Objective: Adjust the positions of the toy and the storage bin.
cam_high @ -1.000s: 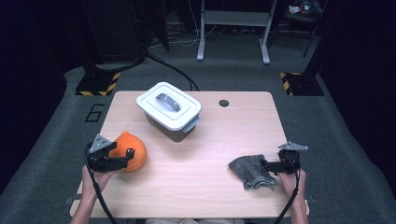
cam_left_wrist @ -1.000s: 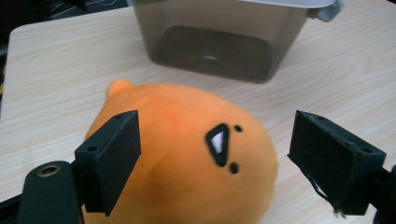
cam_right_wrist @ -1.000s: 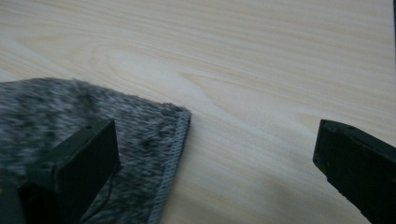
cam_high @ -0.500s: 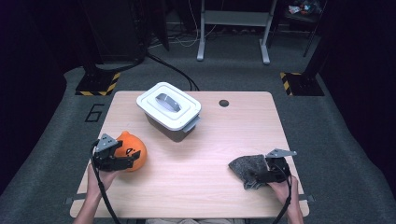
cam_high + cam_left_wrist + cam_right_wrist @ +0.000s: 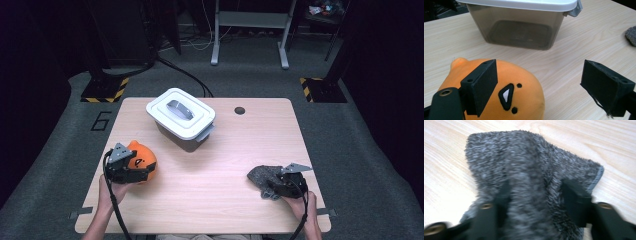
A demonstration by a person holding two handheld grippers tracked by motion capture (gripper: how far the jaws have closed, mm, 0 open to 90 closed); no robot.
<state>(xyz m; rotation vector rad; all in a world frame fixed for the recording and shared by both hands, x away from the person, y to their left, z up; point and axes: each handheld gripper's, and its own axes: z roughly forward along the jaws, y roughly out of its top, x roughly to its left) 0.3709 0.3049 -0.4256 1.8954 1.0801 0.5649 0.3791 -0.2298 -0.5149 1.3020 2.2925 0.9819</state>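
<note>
An orange plush toy (image 5: pixel 142 159) with a black-and-white face lies at the table's left. My left gripper (image 5: pixel 146 173) stands open at it. In the left gripper view its left jaw rests against the orange plush toy (image 5: pixel 506 82) and its right jaw hangs apart over bare wood. At the table's front right lies a fuzzy grey cloth (image 5: pixel 260 174). My right gripper (image 5: pixel 270 188) has just been closing on it. In the right gripper view the grey cloth (image 5: pixel 524 157) is bunched into a ridge between both jaws of the right gripper (image 5: pixel 536 197), which press into it.
A translucent grey container with a white latched lid (image 5: pixel 181 116) stands at the back centre of the wooden table (image 5: pixel 225 150); its wall (image 5: pixel 516 30) rises just beyond the plush. A dark round hole (image 5: pixel 239 110) sits near the far edge. Stands and cables cover the floor behind.
My right gripper moved left onto the grey cloth and its jaws closed around it, bunching the fabric. My left gripper stayed at the plush toy.
</note>
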